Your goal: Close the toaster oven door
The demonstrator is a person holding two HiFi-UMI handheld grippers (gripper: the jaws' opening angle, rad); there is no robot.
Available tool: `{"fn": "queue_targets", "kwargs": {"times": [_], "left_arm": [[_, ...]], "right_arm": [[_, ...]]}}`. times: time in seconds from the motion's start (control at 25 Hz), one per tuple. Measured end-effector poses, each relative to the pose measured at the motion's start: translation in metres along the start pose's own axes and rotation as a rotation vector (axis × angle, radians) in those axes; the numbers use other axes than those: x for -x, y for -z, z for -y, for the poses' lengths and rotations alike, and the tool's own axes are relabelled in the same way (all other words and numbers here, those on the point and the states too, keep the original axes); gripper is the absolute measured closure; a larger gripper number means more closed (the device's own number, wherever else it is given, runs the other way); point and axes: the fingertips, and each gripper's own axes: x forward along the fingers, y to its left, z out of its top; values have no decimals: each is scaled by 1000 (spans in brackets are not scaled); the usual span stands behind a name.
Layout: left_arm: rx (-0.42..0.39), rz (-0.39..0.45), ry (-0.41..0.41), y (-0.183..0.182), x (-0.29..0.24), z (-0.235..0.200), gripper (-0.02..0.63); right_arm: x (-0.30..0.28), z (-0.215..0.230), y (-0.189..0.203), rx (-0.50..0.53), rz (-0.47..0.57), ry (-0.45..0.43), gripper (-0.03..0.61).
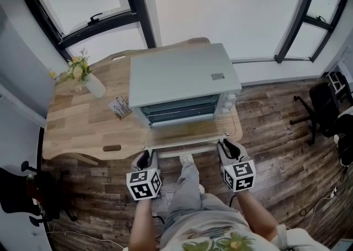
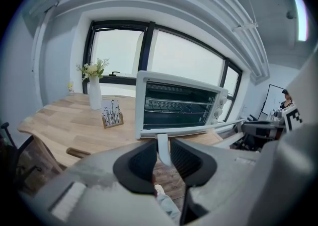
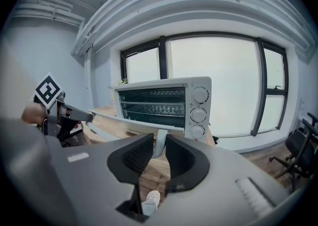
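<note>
A white toaster oven (image 1: 182, 79) is seen standing on a wooden table (image 1: 77, 128) before a wide window. Its door (image 1: 185, 141) is dropped open toward the person, so that the wire racks (image 3: 149, 105) inside are laid bare. The door's pale handle (image 1: 187, 149) is gripped at both ends.

The left gripper (image 2: 163, 153) is set at the handle's left end. Its dark jaws are drawn in to a narrow gap, and the handle's white end post (image 2: 162, 143) is clamped upright between them. The right gripper (image 3: 159, 153) is placed likewise at the right end, its jaws closed in on the other post (image 3: 160, 140), just below the oven's three knobs (image 3: 198, 113). From the head view, the two grippers (image 1: 144, 159) (image 1: 230, 149) are seen at the table's near edge, with the open door stretched between them and the oven body just beyond.

A vase of flowers (image 1: 91, 81) and a small card stand (image 1: 120, 107) are seen to the oven's left on the tabletop.
</note>
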Motion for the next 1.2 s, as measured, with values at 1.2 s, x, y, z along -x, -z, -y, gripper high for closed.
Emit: {"fn": "queue_targets", "kwargs": {"times": [1.2], "left_arm": [[-14, 73, -25, -45, -5, -1, 520]], "right_arm": [[-11, 7, -43, 40, 72, 13, 497]]}}
